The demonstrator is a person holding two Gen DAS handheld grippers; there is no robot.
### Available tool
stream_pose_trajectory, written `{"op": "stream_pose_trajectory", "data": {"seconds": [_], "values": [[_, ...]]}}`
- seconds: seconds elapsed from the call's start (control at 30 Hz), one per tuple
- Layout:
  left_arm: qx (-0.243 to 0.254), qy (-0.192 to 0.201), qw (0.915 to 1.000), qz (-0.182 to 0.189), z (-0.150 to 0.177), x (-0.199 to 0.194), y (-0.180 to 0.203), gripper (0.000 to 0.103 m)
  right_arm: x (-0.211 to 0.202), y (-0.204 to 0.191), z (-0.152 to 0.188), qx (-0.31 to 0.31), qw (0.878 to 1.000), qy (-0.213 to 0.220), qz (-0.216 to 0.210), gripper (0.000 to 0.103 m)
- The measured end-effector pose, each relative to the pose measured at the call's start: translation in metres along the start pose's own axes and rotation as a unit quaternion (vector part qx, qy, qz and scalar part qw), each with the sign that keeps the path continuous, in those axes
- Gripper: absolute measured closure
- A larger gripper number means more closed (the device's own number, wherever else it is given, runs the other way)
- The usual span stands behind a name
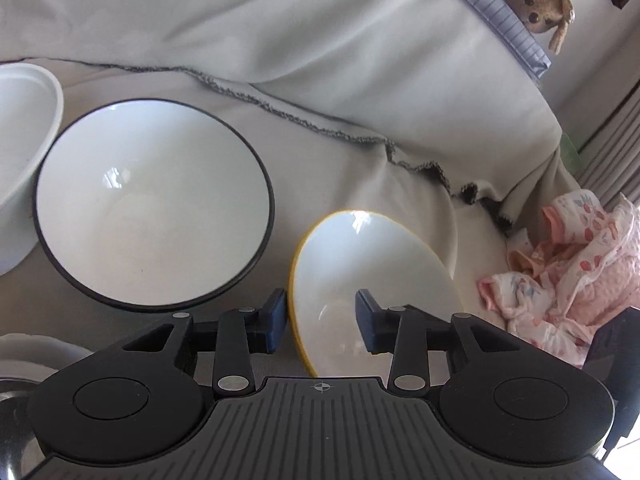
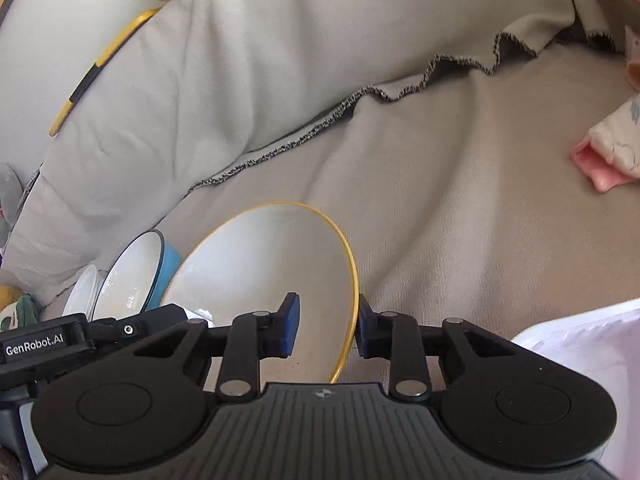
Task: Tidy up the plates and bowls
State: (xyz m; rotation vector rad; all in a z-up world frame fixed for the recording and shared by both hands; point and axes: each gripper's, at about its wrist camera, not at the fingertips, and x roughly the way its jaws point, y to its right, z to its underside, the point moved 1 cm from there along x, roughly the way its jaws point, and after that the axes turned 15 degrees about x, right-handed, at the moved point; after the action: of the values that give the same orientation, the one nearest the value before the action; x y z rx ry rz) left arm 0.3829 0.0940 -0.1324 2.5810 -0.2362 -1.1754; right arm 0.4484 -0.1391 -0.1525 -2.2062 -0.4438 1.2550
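A white bowl with a yellow rim (image 1: 372,280) stands tilted on the grey cloth. My left gripper (image 1: 322,326) is open, its jaws either side of the bowl's left rim. My right gripper (image 2: 326,330) is open, its jaws astride the same bowl's (image 2: 264,272) right rim. A larger white bowl with a dark rim (image 1: 154,204) sits to the left; in the right wrist view it (image 2: 132,276) shows a blue outside. A plain white bowl (image 1: 24,152) sits at the far left.
A grey cushion (image 1: 320,40) rises behind the bowls. Pink baby clothes (image 1: 572,276) lie at the right. A plush toy (image 1: 540,4) sits at the top right. A metal dish (image 1: 16,412) and a white dish rim (image 1: 36,350) show at the bottom left. A white bag (image 2: 580,344) lies at the lower right.
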Motion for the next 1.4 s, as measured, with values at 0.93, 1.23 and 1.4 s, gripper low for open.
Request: {"op": "stream_pose_trajectory", "data": {"seconds": [0.93,1.23,1.4], "values": [[0.01,-0.069,0.9968,0.04,0.108,-0.082,0.032,0.063,-0.087,0.03,0.104,-0.018,0.999,-0.032,0.002,0.075],[0.019,-0.062,0.9965,0.053,0.107,-0.08,0.036,0.063,-0.086,0.041,0.101,-0.007,1.0,-0.023,0.002,0.075],[-0.001,-0.065,0.9959,0.064,0.109,-0.082,0.028,0.066,-0.088,0.04,0.103,-0.009,1.0,-0.021,-0.001,0.075]]}}
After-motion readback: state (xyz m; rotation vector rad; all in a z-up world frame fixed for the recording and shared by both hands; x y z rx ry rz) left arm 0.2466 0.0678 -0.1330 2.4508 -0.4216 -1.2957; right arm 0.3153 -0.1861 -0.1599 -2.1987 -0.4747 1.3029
